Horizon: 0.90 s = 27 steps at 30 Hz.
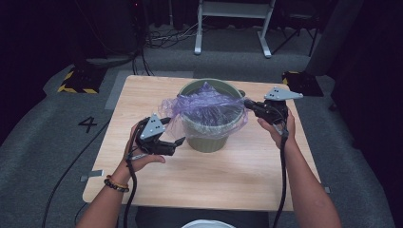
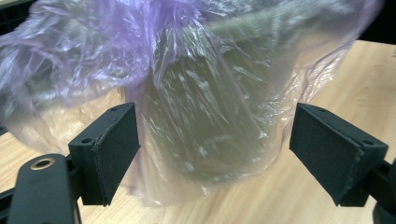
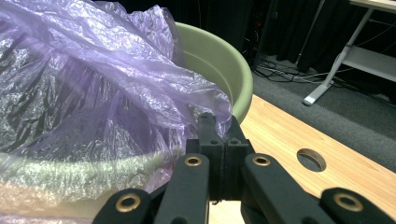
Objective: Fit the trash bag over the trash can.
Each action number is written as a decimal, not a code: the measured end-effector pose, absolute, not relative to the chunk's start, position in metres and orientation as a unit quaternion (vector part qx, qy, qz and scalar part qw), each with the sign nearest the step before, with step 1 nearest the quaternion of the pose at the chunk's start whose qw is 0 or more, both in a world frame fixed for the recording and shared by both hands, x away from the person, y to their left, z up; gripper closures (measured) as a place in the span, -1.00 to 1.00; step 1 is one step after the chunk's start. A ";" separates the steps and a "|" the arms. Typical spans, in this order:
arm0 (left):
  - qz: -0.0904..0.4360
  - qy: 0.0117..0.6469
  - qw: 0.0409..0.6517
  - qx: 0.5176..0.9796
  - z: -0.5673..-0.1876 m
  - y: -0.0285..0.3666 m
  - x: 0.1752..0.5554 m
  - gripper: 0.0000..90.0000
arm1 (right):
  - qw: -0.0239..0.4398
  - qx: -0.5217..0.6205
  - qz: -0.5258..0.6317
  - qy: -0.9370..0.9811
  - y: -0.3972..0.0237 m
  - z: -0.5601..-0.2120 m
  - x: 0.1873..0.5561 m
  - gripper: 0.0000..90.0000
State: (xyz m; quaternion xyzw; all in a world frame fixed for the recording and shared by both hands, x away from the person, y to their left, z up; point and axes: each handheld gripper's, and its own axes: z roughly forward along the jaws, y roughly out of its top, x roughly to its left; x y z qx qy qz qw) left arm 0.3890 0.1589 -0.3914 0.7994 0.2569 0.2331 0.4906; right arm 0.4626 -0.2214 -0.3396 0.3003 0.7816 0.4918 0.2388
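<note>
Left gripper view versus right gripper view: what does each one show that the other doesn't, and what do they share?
The left gripper view alone shows the left gripper with its jaws wide apart, the bag hanging in front of them untouched, draped down the bin's outer wall.

The right gripper view alone shows the right gripper shut on the bag's edge, the bin's bare rim, a round hole in the tabletop and the white metal frame on the floor beyond.

Both show the thin translucent purple plastic bag, the pale green round bin and the light wooden table.

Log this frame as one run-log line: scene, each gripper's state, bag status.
scene: green bin on wooden table | left gripper: open, facing purple bag | right gripper: shut on bag edge | bag: partly draped over rim
</note>
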 end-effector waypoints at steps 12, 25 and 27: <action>0.267 0.264 0.456 0.807 -0.405 0.135 0.401 -0.39 | 0.238 0.295 0.491 0.784 -0.221 -0.339 0.457 1.00; 0.274 0.236 0.420 0.833 -0.406 0.138 0.406 1.00 | 0.242 0.296 0.504 0.774 -0.223 -0.333 0.456 0.86; 0.277 0.231 0.413 0.837 -0.407 0.139 0.406 1.00 | 0.248 0.299 0.505 0.771 -0.223 -0.332 0.458 0.76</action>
